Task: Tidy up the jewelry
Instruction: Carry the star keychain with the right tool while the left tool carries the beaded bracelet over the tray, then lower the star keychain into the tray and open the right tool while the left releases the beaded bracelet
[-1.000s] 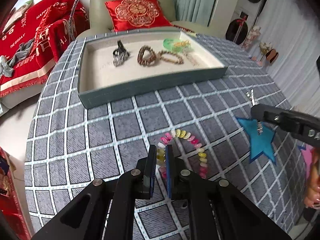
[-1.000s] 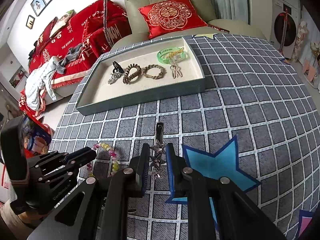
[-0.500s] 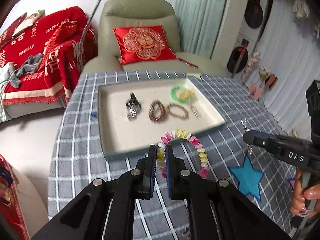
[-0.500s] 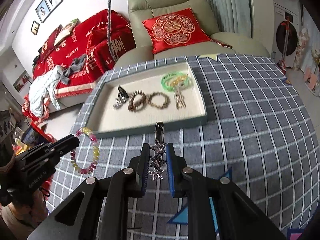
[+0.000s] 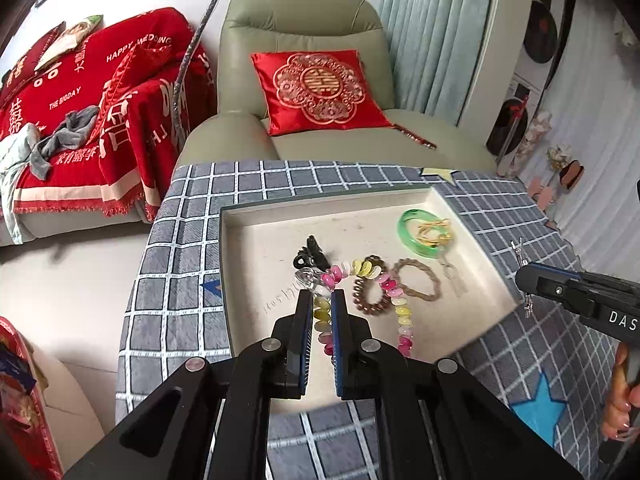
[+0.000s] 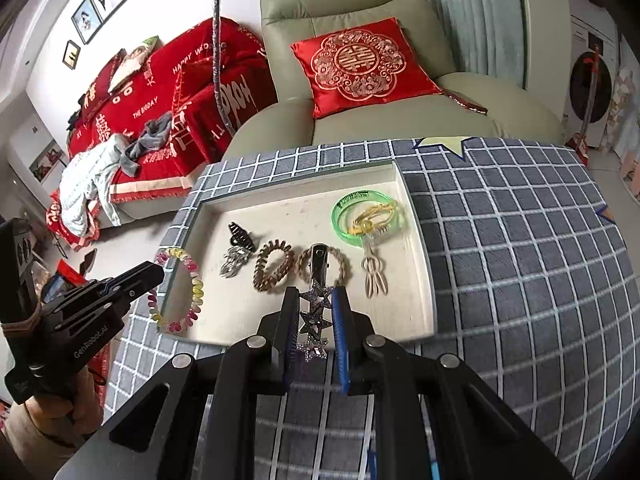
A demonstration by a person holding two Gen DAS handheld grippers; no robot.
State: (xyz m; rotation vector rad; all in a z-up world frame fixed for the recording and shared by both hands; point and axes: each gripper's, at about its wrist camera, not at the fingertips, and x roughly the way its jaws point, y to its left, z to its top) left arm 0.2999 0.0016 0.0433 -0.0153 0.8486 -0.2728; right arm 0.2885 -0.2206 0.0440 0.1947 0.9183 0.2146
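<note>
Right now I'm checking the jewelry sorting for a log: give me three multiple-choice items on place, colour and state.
1. Where does the green bangle lie?
A. in the tray
B. on the armchair
C. on the checked cloth

2. What colours are the beads of the bracelet in the left tool?
A. black and silver
B. pink, yellow and white
C. all green

3. What is the right tool doing?
A. empty, open
B. holding the star hair clip
C. holding a cushion

Answers: 1 A, it rests at the tray's far right; 2 B, pastel beads show; 3 B, the clip sits between its fingers.

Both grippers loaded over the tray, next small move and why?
Probably lower the left gripper and release the pastel bead bracelet onto the bare left end of the tray. It hangs above that edge, while the right gripper holds the star hair clip.
</note>
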